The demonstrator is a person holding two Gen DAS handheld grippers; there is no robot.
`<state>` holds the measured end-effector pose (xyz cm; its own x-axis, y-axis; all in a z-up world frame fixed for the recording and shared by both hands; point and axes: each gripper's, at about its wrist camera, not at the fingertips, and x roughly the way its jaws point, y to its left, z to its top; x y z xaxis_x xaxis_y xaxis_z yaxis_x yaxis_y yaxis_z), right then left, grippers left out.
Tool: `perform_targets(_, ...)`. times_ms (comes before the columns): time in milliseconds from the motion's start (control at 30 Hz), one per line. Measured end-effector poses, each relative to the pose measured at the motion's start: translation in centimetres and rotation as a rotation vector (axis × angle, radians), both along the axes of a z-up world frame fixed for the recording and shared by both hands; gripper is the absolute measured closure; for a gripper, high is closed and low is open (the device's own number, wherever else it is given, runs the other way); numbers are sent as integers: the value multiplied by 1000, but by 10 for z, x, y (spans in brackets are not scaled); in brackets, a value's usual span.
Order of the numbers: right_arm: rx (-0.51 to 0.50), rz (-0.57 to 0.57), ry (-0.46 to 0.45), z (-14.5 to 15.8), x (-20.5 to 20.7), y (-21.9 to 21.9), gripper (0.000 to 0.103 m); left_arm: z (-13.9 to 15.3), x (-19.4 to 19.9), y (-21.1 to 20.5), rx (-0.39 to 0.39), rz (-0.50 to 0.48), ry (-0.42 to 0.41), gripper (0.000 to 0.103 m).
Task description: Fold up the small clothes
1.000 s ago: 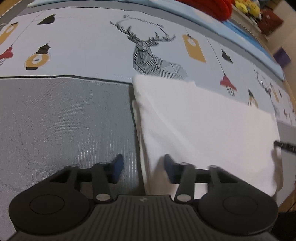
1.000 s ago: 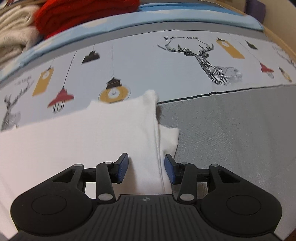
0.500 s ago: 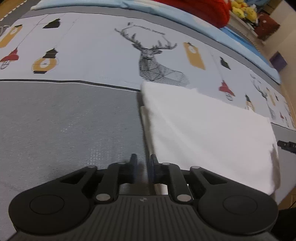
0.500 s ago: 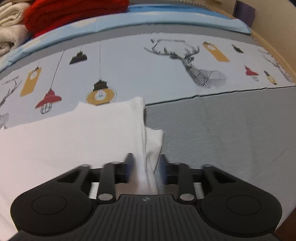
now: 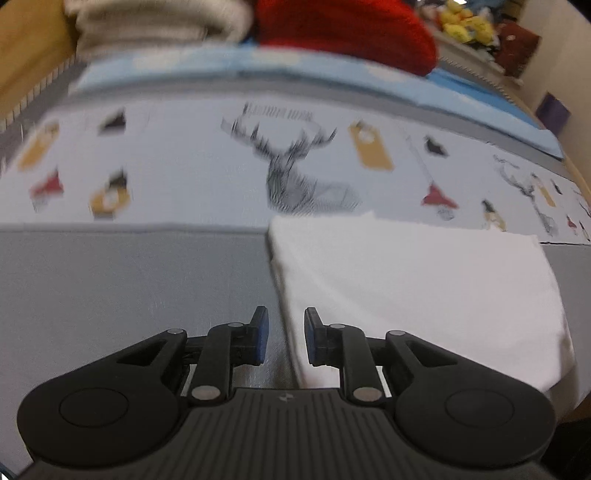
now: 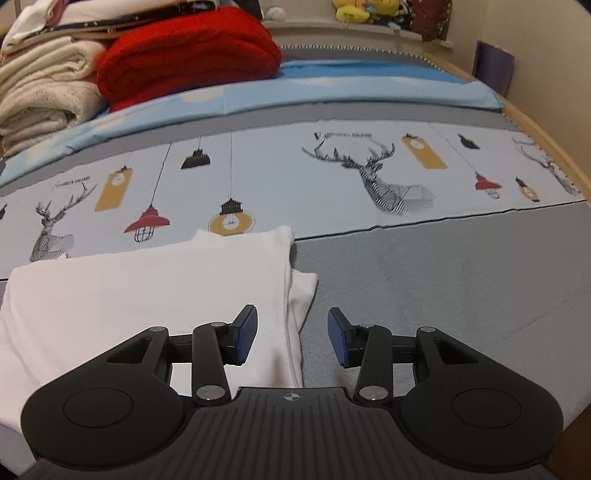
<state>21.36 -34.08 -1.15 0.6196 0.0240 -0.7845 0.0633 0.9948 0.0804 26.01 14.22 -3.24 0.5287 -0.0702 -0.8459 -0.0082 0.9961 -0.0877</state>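
Note:
A folded white garment lies flat on the grey part of the bed cover. My left gripper hovers above the garment's left edge. Its jaws are opening, with a narrow gap and nothing pressed between the pads. The same white garment fills the lower left of the right wrist view, a smaller folded flap sticking out at its right side. Over that right edge hangs my right gripper. Its jaws are opening wide, and the cloth lies below them, not gripped.
The bed cover has a pale band printed with deer and lamps. A red folded blanket and cream blankets are stacked at the far side on a blue sheet. Plush toys sit on a shelf behind.
Both grippers have lifted away from the garment, so more of the far bed shows. The left jaws closed, then parted a little. The right jaws have spread steadily wider.

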Motion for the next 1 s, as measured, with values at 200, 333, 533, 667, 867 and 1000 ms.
perform_targets(200, 1, 13, -65, 4, -17, -2, 59, -14, -25, -18, 4, -34, -19, 78)
perform_targets(333, -13, 11, -35, -4, -18, -2, 59, -29, -22, -14, 44, -13, 55, 78)
perform_targets(533, -19, 22, -11, -10, -18, -1, 59, -39, -17, -2, -2, 14, 109, 78)
perform_targets(667, -18, 32, 1, -12, -20, -2, 59, -40, -16, 0, -22, 21, 120, 78)
perform_targets(867, -29, 60, 30, -19, -22, -1, 59, -42, -15, 2, -33, 36, 131, 78)
perform_targets(1000, -40, 86, 43, -23, -24, -1, 59, -44, -14, 4, -38, 47, 139, 78)
